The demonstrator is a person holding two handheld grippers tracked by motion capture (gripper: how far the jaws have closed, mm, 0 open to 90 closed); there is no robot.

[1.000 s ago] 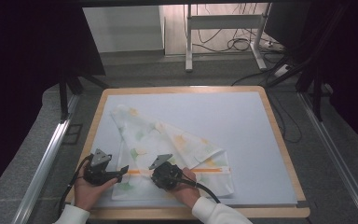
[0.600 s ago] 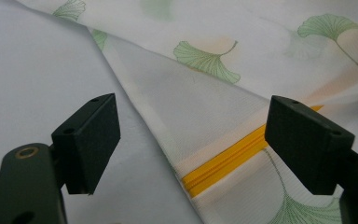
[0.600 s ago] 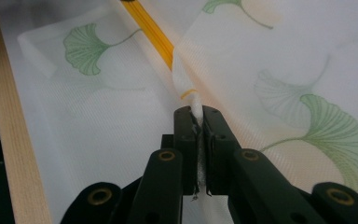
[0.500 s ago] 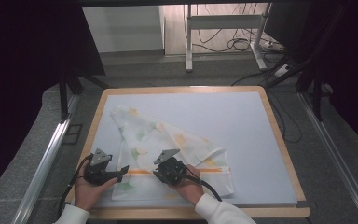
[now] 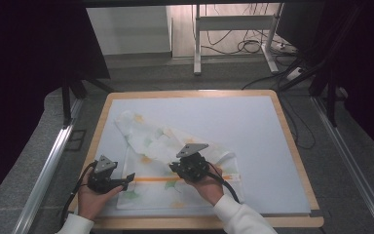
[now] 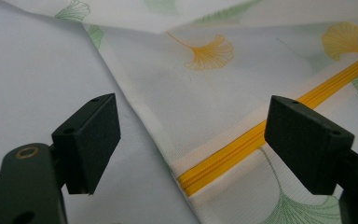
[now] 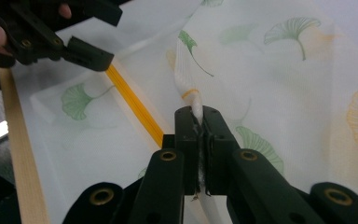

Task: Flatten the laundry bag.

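right fingers: we read them as clamped shut on a pinch of white fabric — a fold of the bag sticks up between the pads in the right gripper view.
right gripper: sits mid-bag, just above the zipper in the high view; jaws have just been closing, with the fabric between them.
left fingers: wide apart, nothing between the pads but air; one pad hangs over bare mat, the other over the bag.
left gripper: parked at the bag's left edge, right at the zipper's end; the end of the orange strip lies between the two pads in the left gripper view, not touched as far as we can tell.
bag: white mesh with green and orange leaf print, lying on the pale mat in the near-left part of the table; near half flat, far half rumpled and trailing toward the back-left corner.
zipper: orange, runs left to right across the flat near part; we can't tell whether it is open or zipped.
step in hand: our read — top layer has been pinched near the zipper, and the lift is under way; left hand waits.
next move: likely draw the pinched layer up and away while the left jaws come down on the zipper end to anchor it — needs a firm hold on thin mesh and a left pinch that takes the edge only.
risk: mesh slipping out of the right pads if pulled hard.
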